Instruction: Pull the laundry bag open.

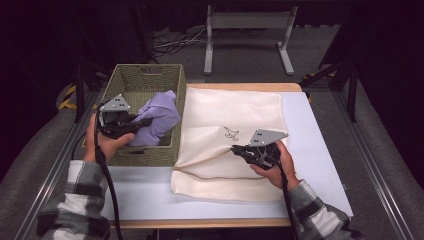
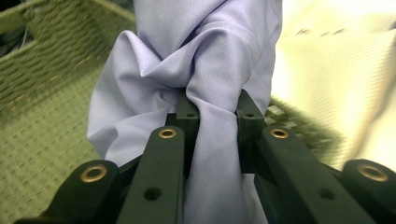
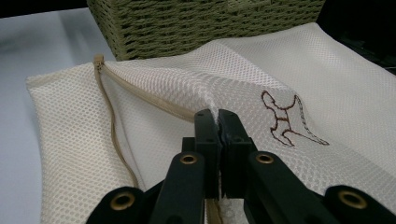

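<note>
A white table (image 1: 320, 150) carries a cream mesh bag (image 1: 235, 115) (a small outline figure stitched on it) beside a green basket (image 1: 127, 80). A lilac cloth (image 1: 162, 117) rises out of the basket, pinched by the left gripper (image 1: 145, 121). The right gripper (image 1: 235, 148) is clamped on the bag's top layer, lifting it.

Table (image 1: 320, 150): basket (image 1: 125, 157), mesh bag (image 1: 235, 115).

A lilac cloth (image 1: 159, 117) sits in an olive-green woven basket (image 1: 145, 76) beside a cream mesh bag (image 1: 235, 115) with a brown outline motif (image 3: 288, 119).
</note>
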Motion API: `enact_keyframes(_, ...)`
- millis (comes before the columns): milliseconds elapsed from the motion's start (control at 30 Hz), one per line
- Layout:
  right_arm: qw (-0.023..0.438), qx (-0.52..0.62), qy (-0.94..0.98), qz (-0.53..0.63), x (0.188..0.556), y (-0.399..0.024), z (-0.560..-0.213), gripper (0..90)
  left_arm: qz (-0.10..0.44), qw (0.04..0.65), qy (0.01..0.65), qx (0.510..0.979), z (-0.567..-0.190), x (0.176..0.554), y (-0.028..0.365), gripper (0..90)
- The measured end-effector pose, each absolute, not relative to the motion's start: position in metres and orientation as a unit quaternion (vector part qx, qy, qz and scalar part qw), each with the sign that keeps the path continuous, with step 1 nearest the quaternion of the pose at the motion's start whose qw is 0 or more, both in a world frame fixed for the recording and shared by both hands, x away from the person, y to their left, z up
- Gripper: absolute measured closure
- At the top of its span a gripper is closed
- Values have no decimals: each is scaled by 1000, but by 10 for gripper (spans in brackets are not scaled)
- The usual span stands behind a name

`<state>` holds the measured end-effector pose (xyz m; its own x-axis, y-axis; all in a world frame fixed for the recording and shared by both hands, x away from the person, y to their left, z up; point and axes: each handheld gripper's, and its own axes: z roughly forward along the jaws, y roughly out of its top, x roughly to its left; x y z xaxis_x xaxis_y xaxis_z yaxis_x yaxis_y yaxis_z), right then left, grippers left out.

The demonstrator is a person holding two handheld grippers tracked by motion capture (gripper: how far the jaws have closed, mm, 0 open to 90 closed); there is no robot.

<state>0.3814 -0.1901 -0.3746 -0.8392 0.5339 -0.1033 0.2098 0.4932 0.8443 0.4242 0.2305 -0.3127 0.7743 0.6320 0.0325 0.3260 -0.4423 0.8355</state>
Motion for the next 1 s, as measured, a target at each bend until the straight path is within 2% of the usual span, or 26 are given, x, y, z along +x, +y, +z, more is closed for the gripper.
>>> enact_keyframes(567,192,225,838,458,386,-187,-371,877,136,516,221,816,-310,360,208,778)
enact_keyframes(1000,195,228,835,461,386,-188,-369,877,78,498,153,850,-323,328,157,779)
